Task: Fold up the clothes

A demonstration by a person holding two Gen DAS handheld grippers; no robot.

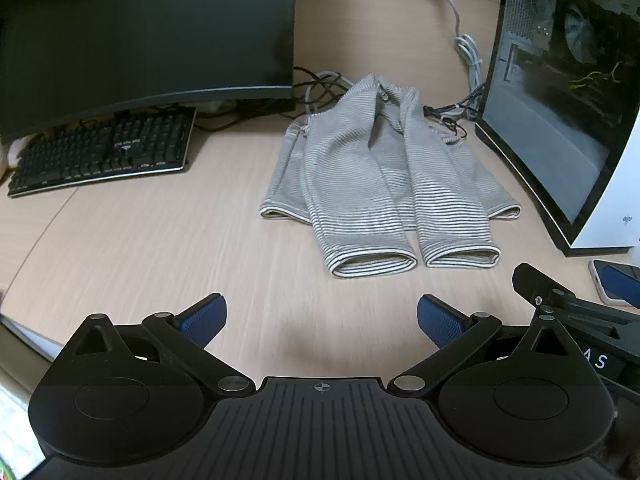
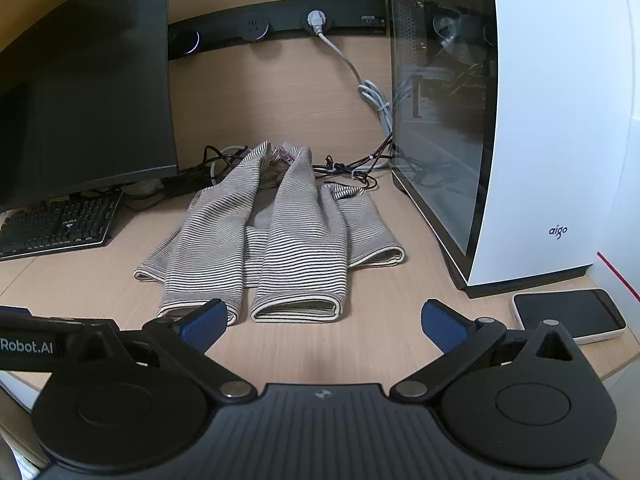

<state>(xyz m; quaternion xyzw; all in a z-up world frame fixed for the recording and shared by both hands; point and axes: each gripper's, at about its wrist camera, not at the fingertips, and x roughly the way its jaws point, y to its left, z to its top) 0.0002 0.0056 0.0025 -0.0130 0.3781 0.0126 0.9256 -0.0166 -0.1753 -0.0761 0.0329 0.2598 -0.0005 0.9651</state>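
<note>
While both grippers hung low over the near edge of the desk [image 1: 140, 240], neither had hold of anything. Left gripper [image 1: 322, 318]: jaws spread wide, blue pads [image 1: 204, 320] well apart, only bare wood between them. Right gripper [image 2: 324, 322]: same story, jaws wide open, nothing between the pads [image 2: 444, 328].

Striped top [image 1: 384, 176] lay flat on the desk, roughly centre, between the monitor [image 1: 140, 32] on the left and the white PC case [image 1: 560, 100] on the right. Grey with thin dark stripes. Both sleeves were folded down over the front, cuffs side by side at the near end and pointing toward the grippers. Hem corners stuck out left and right behind the sleeves. Collar end sat at the far side, bunched up a bit, right by a tangle of cables [image 1: 320, 84].

In the right wrist view the top [image 2: 272, 232] sat just ahead of the gripper; the left pad overlapped the left cuff in the picture, but I couldn't tell whether it touched. In the left wrist view the cuffs were clear of the fingers, desk showing between.

Other items: black keyboard [image 1: 104, 152] under the monitor, well left of the top. Phone [image 2: 568, 314] face up at the near right, beside the case base. Grey power cord [image 2: 368, 84] ran from a socket strip at the back down toward the case. Part of the right gripper [image 1: 560, 300] showed at the right edge of the left view.
</note>
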